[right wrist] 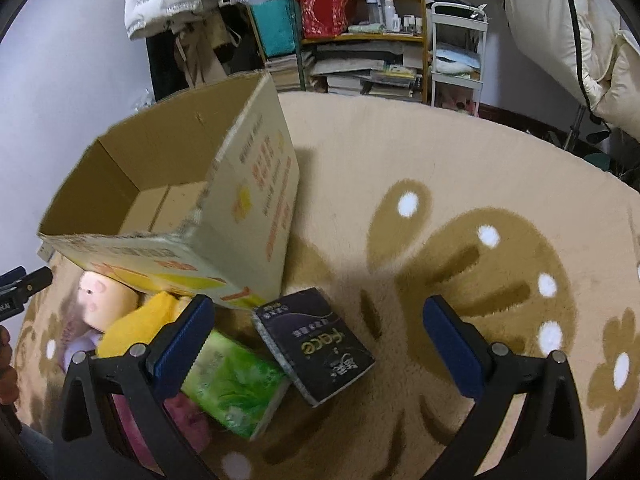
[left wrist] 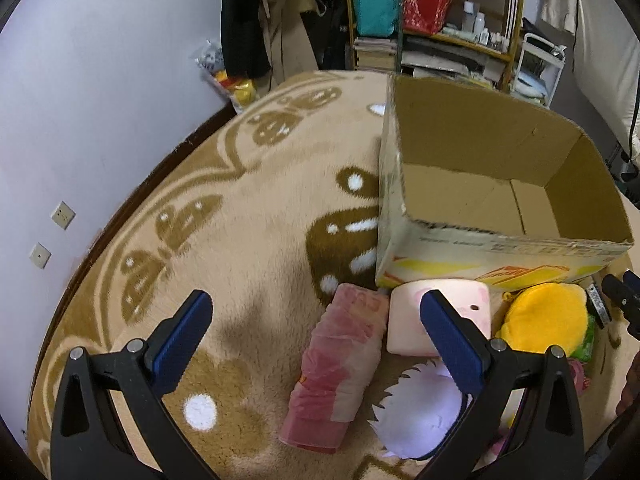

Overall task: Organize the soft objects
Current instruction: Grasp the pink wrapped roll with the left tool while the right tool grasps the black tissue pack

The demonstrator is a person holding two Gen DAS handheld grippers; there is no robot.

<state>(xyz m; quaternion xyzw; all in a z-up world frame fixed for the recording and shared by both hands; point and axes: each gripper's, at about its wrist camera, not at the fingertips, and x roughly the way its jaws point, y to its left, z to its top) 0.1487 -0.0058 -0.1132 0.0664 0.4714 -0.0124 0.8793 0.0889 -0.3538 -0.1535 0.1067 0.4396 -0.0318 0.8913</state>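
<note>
An open cardboard box (left wrist: 440, 240) stands on the carpet, with nothing visible inside; it also shows in the right wrist view (right wrist: 256, 184). In front of it lie a pink tissue pack (left wrist: 340, 364), a pink pig cushion (left wrist: 404, 320), a yellow plush (left wrist: 544, 320) and a white-lilac plush (left wrist: 420, 412). The right wrist view shows a green tissue pack (right wrist: 236, 384), a dark tissue pack (right wrist: 316, 344), the yellow plush (right wrist: 136, 320) and the pig cushion (right wrist: 104, 296). My left gripper (left wrist: 316, 332) is open above the pink pack. My right gripper (right wrist: 316, 340) is open above the dark pack.
A beige carpet (left wrist: 248, 240) with brown butterfly patterns covers the floor. A shelf (right wrist: 360, 20) with bags, books and bottles stands at the back, next to hanging clothes (left wrist: 256, 20). A white wall (left wrist: 80, 80) with sockets is to the left.
</note>
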